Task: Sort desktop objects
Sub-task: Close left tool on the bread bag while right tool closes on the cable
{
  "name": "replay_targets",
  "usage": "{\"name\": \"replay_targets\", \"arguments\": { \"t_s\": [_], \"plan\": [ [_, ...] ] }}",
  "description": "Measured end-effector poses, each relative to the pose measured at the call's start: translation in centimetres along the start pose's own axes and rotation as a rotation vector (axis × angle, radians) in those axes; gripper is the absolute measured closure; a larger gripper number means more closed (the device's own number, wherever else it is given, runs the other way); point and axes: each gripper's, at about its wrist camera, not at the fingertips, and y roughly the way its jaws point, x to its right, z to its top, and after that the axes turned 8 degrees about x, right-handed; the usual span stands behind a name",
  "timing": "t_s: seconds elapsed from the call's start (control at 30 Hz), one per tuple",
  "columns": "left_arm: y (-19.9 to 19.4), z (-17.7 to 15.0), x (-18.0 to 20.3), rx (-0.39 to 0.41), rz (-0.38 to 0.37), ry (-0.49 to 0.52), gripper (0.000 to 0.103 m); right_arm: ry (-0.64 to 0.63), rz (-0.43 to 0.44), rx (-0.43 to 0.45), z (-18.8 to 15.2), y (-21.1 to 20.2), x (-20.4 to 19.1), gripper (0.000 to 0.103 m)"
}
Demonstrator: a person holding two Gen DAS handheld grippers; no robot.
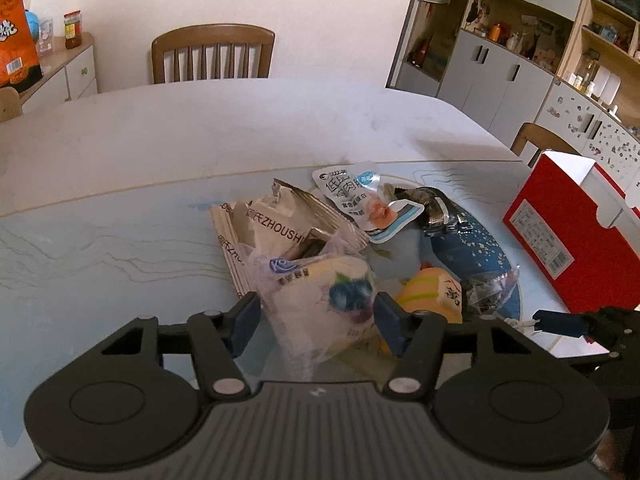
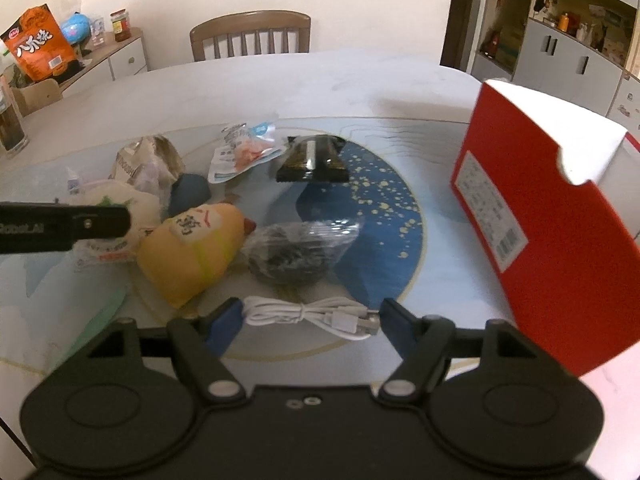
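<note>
Plastic pastry bag [image 1: 320,300]: between left gripper [image 1: 316,316] jaws, pads touching; light, crinkly, crushable; grip lightly.
Cable [image 2: 312,314]: between right gripper [image 2: 310,320] jaws, apart; limp; take mid-bundle.

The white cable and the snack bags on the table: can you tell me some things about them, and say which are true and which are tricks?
1. The white cable lies bundled between the right gripper's blue fingers. True.
2. The red box sits left of the snacks. False: it stands on the right side of the table.
3. The left gripper has a blueberry snack bag between its fingers. True.
4. The yellow plush toy is inside the red box. False: it lies on the table beside the bags.
5. A wooden chair stands behind the table. True.
</note>
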Motion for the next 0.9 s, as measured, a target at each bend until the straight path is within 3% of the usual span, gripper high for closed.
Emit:
{"name": "replay_targets", "arguments": {
  "t_s": [0.63,0.8,0.9],
  "plan": [
    [-0.5,-1.1,-0.4,-0.018,0.003,-0.015,0.049,-0.024,0.004,0.002,-0.6,-1.0,0.9,0.031],
    [0.7,-1.4,-0.4,-0.052,-0.022,-0.025,0.036,-0.031,0.010,-0.014,-0.9,-0.5,0.7,0.030],
    [1.5,-1.4,-0.1,-0.059,-0.020,-0.011,0.034,-0.034,0.015,-0.025,-1.0,0.1,0.6,0.028]
  ]
}}
